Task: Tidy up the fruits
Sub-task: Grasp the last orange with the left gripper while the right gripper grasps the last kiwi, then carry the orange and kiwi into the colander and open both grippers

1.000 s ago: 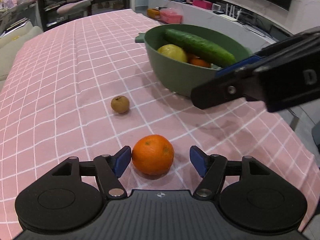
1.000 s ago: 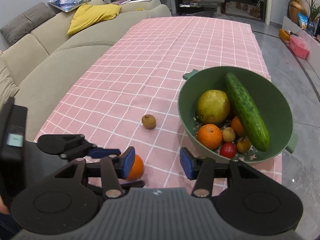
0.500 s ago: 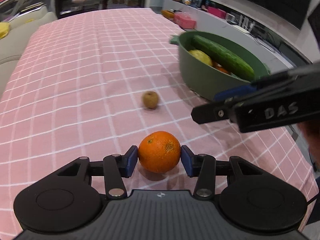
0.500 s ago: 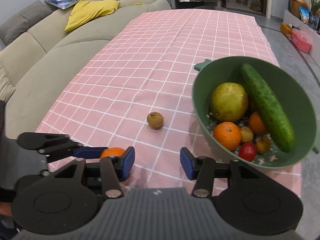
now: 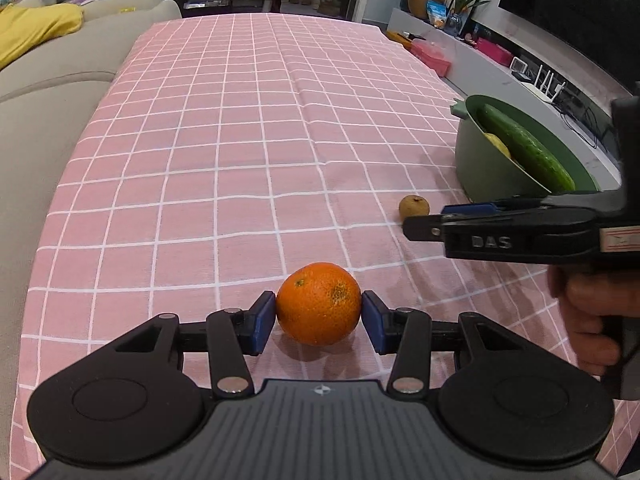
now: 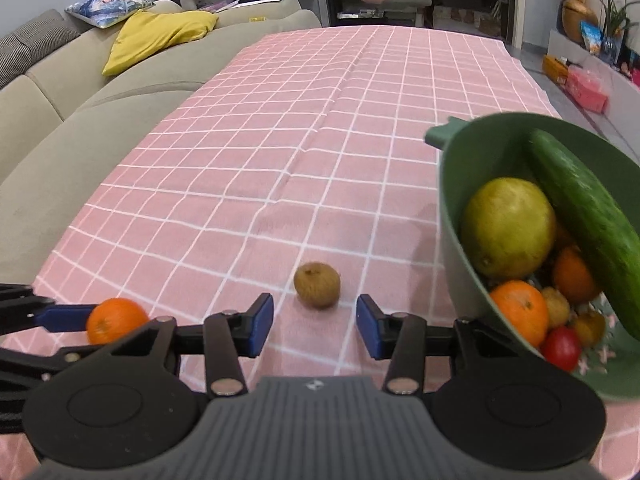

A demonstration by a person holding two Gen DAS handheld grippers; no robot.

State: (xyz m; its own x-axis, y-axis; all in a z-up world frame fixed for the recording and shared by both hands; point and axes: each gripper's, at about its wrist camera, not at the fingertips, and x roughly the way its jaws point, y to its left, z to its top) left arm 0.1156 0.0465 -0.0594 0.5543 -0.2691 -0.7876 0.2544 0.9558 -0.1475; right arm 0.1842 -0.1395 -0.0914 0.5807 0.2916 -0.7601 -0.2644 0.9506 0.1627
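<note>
Small brown round fruit w/ rough matte skin (image 6: 317,284) on pink checked cloth (image 6: 280,160), at 12 o'clock just beyond right gripper (image 6: 315,326); near-spherical, no long axis. Jaws apart, closing, nothing between pads yet. Nearer right hand than left. Left gripper (image 5: 319,322) clamped on round dimpled orange (image 5: 319,303), resting on cloth at approx 9 o'clock from right gripper. Smooth green plastic bowl (image 6: 448,184) w/ cucumber, pear, oranges at 2 o'clock.

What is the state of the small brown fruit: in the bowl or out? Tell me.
Out. The small brown fruit lies on the pink tablecloth, left of the green bowl, just ahead of the right gripper, untouched by its fingers.
</note>
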